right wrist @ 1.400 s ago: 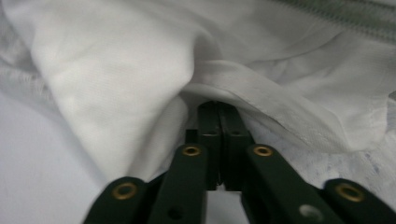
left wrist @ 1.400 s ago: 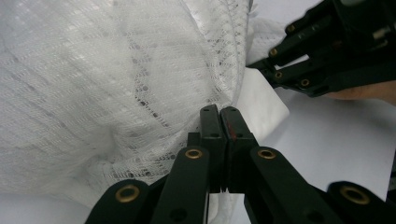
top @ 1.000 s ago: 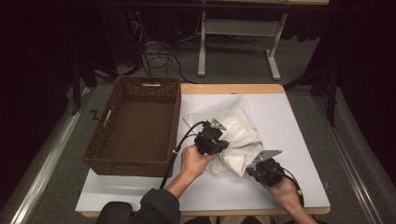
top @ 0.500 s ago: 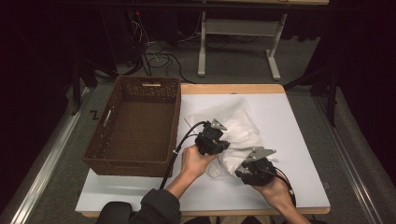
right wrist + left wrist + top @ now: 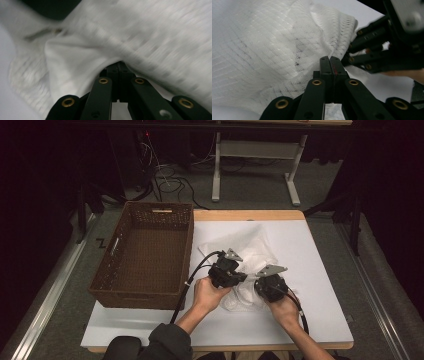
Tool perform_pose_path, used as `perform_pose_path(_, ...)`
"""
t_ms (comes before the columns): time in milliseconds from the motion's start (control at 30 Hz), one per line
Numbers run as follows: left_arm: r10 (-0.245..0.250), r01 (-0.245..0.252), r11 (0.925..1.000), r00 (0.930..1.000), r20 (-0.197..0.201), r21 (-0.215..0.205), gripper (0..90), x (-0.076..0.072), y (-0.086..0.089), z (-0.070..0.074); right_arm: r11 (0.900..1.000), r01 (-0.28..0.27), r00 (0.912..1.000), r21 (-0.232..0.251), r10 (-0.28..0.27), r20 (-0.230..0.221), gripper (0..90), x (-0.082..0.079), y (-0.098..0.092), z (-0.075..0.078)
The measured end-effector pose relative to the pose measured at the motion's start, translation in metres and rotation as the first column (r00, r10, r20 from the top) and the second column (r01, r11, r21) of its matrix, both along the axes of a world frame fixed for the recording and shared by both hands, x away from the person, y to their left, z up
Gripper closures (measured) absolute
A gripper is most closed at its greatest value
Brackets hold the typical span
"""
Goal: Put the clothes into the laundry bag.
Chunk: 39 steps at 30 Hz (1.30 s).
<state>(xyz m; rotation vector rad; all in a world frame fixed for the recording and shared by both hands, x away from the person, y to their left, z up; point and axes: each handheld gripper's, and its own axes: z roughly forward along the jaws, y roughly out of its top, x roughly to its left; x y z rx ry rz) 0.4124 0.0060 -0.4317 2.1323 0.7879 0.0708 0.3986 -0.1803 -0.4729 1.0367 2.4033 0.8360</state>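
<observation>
- White knit cloth [image 5: 243, 265], thin and open-meshed, lay bunched on the desk [image 5: 320, 270] just ahead of the person's hands, right of the basket.
- Nearest the person, the right claw [image 5: 264, 285] had moved leftward across the desk since a second earlier, ending close beside the left one, and the cloth's near right part had been drawn in with it.
- In its own blurred view, the right claw [image 5: 117, 65] had its jaws pressed together on a fold of the cloth, having just sprung apart and closed again.
- The left claw [image 5: 329, 60] stayed put, jaws pressed together and pinching the cloth's edge.
- Judged from this, the cloth was being gathered into a smaller bundle, probably for lifting into the basket.
- The cloth's long axis ran from the claws diagonally away, toward the desk's far side, with its loose end pointing away from the person.
- Farther left, a brown wicker basket [image 5: 145, 255] sat with nothing in it.
</observation>
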Motion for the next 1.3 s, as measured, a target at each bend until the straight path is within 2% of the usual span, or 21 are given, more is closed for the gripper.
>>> perform_pose_path(100,-0.023,0.023,0.9997,0.9997,0.003,-0.013,89.7,-0.004,0.0,0.004,0.999,0.031,0.9993,0.009,-0.031,0.02,90.0,0.011,0.0,0.006)
perform_pose_path(200,-0.046,0.047,0.9986,0.9988,0.015,-0.026,89.8,-0.007,-0.001,0.01,0.997,0.077,0.9968,-0.008,-0.076,0.026,90.0,0.023,0.001,0.001)
perform_pose_path(300,-0.053,0.053,0.9984,0.9984,0.017,-0.021,89.8,-0.008,0.0,0.013,0.994,0.107,0.9942,-0.038,-0.107,0.009,90.0,0.032,0.0,-0.008)
perform_pose_path(433,-0.036,0.036,0.9994,0.9994,0.0,0.002,89.7,-0.006,0.0,0.008,0.994,0.107,0.9942,-0.027,-0.107,0.01,90.0,0.034,0.0,-0.009)
perform_pose_path(533,-0.015,0.015,0.9995,0.9999,0.0,0.028,88.9,-0.003,0.0,0.004,0.997,0.074,0.9971,-0.01,-0.074,-0.019,77.2,0.028,-0.003,-0.005)
perform_pose_path(600,0.003,-0.003,0.9993,1.0,0.003,0.039,87.8,-0.001,0.001,0.0,0.999,0.046,0.9986,-0.024,-0.047,-0.024,71.6,0.02,-0.007,0.001)
perform_pose_path(800,0.036,-0.037,0.9967,0.9992,0.016,0.071,82.0,-0.001,0.0,-0.008,1.0,0.02,0.9994,-0.021,-0.021,-0.027,67.5,-0.006,-0.033,0.016)
perform_pose_path(867,0.041,-0.043,0.9952,0.9987,0.031,0.088,77.8,-0.004,0.0,-0.008,1.0,0.028,0.9992,-0.011,-0.029,-0.028,67.0,-0.012,-0.043,0.02)
perform_pose_path(933,0.044,-0.052,0.991,0.9967,0.069,0.123,72.3,-0.01,-0.001,-0.006,0.999,0.032,0.9992,-0.008,-0.032,-0.024,67.0,-0.017,-0.055,0.022)
perform_pose_path(1033,0.057,-0.076,0.9831,0.9916,0.116,0.167,63.9,-0.021,-0.002,-0.002,0.999,0.043,0.9983,-0.016,-0.044,-0.039,67.5,-0.024,-0.068,0.019)
perform_pose_path(1167,0.045,-0.07,0.9782,0.9902,0.132,0.195,59.0,-0.038,-0.005,-0.002,0.998,0.056,0.9954,-0.036,-0.059,-0.075,68.2,-0.028,-0.08,0.008)
perform_pose_path(1300,0.015,-0.035,0.9782,0.9952,0.097,0.205,56.8,-0.053,-0.016,-0.013,0.997,0.068,0.9911,-0.019,-0.07,-0.113,64.6,-0.029,-0.084,-0.004)
